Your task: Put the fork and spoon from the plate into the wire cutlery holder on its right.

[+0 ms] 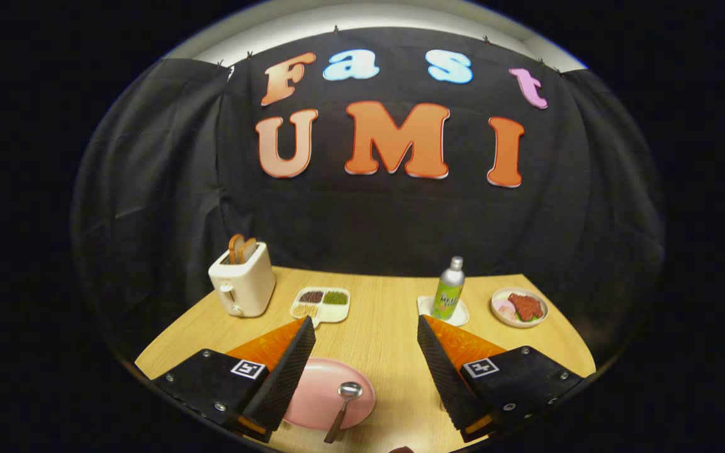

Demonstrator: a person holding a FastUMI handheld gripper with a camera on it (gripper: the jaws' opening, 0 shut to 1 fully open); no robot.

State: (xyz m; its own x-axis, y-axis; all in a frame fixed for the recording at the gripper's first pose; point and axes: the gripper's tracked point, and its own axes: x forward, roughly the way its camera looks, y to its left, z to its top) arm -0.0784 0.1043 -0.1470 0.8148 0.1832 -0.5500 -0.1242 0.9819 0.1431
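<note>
Claw (365, 327) gapes wide above the desk (387, 314), gripping nothing. Between its fingers, a spoon (343, 402) rests on the pink plate (318, 393) at the desk's near edge.

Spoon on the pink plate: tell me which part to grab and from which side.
Grip the spoon by its handle, which runs off the pink plate rim toward the hand-held gripper. Come from above, fingers straddling the thin handle crosswise. The fingers are open, with the spoon between them.
</note>
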